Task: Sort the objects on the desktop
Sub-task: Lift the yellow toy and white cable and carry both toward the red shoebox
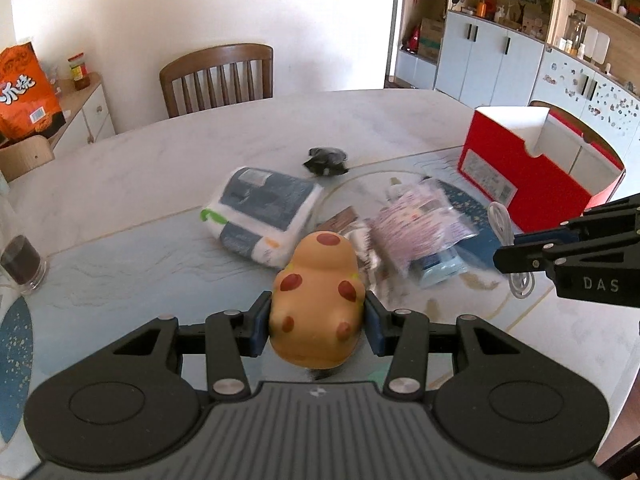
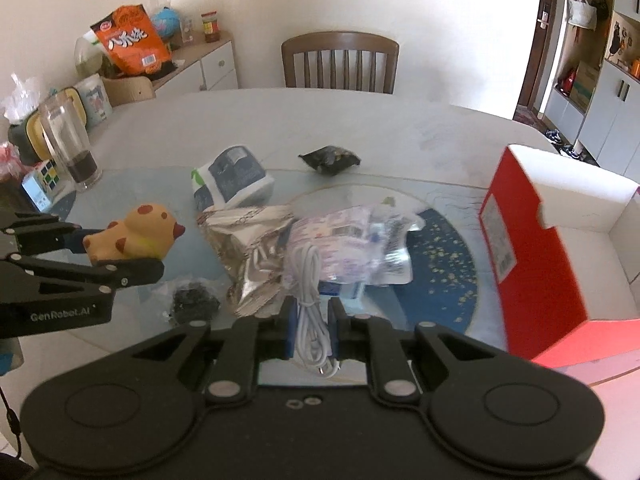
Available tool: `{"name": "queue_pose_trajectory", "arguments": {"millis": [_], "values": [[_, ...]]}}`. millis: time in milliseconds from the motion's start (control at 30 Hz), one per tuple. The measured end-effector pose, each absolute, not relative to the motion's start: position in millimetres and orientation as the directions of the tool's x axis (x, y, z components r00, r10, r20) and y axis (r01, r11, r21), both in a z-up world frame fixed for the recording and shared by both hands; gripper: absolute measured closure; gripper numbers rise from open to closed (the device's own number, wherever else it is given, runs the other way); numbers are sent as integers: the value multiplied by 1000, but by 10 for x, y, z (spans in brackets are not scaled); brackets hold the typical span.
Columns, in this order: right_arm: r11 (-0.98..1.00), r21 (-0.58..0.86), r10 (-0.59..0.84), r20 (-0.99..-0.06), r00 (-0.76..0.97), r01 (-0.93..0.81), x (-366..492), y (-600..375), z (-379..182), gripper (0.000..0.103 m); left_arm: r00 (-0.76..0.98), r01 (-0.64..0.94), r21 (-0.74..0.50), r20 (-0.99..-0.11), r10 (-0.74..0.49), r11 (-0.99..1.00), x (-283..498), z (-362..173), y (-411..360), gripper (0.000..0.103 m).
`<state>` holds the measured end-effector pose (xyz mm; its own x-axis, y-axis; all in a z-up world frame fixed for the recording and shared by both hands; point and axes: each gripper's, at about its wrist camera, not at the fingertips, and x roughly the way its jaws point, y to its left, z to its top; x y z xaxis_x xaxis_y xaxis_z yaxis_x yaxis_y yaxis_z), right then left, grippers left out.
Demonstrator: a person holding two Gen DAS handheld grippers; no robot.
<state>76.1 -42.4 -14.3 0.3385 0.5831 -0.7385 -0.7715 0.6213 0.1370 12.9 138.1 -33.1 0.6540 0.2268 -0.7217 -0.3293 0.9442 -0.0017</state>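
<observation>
My left gripper [image 1: 317,328] is shut on a yellow rubber duck [image 1: 316,300] with red spots, held above the table; the same duck [image 2: 134,236] shows at the left of the right wrist view between the left gripper's fingers [image 2: 132,270]. My right gripper [image 2: 313,330] is shut on a coiled white cable [image 2: 310,300], lifted over the pile of packets. In the left wrist view the right gripper's fingers [image 1: 532,254] reach in from the right with the white cable [image 1: 502,220] hanging by them. An open red box [image 2: 536,240] with a white inside stands at the right.
On the table lie a blue-white tissue pack [image 2: 228,180], a silver foil bag [image 2: 252,248], a clear plastic packet [image 2: 356,240], two small dark packets [image 2: 330,159] [image 2: 195,301], a glass [image 2: 68,142] and a puzzle cube [image 2: 42,182]. A wooden chair [image 2: 340,62] stands behind.
</observation>
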Motion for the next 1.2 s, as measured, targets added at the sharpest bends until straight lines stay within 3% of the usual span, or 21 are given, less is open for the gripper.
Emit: {"name": "queue_pose_trajectory", "arguments": {"millis": [200,400,500,567,633,1200], "values": [[614,152,598,-730,331,-775,980,-736,-43,88,661,-342,0,-711,241,940,354,-191,1054,58],[613,139,594,-731,337,-778,1225,-996,-81,101,658,-350,11,-709,254,937,606,-138,745,58],[608,165,613,-720,327,-777,1334,-1181,-93,102,658,-354,17,-706,262,935,682,-121,621,58],[586,175,616,-731,294,-791,1362,-1264,-152,97,657,-360,14,-706,264,933,717,-118,572,58],[570,176,615,-740,274,-803,1344,-1303,-201,85,652,-370,17,-707,273,929,745,-128,526,58],[542,175,537,-824,179,-822,1207,-1043,-896,58,600,-405,1,-754,267,914,677,-424,608,58]]}}
